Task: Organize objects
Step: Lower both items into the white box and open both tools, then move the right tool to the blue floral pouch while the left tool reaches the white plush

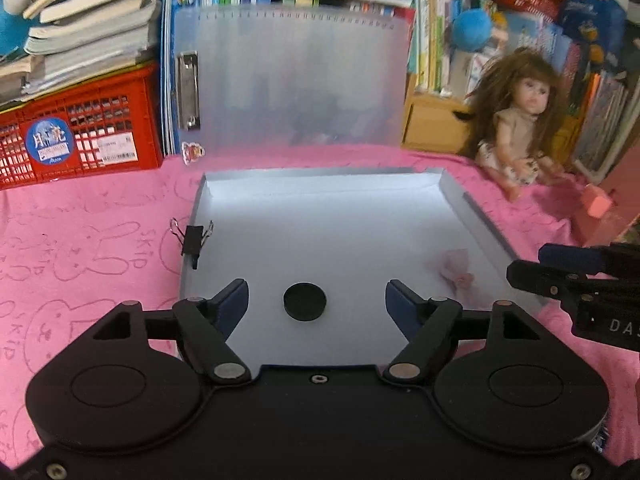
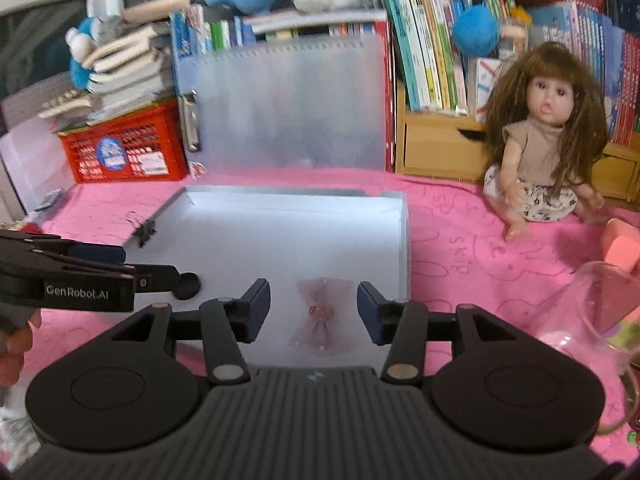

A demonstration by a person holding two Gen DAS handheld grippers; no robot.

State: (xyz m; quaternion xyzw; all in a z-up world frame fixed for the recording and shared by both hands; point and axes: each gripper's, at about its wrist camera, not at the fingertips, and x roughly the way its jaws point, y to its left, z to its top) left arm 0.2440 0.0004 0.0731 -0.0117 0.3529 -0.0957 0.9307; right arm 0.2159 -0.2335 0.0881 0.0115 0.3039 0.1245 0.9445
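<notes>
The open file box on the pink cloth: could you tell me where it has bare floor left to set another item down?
The file box is bare across its middle and far end, between the binder clip and the right wall. The near edge is crowded: black disc, pink bow, and both open grippers, left and right.

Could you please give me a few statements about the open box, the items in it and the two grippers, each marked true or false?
1. A black round disc lies inside the open box. True.
2. The left gripper is shut on the disc. False: its jaws stand open, apart from the disc.
3. A pink bow lies in the box in front of the right gripper. True.
4. The doll lies inside the box. False: it sits on the pink cloth beside the box.
5. A black binder clip sits at the box's left edge. True.
</notes>
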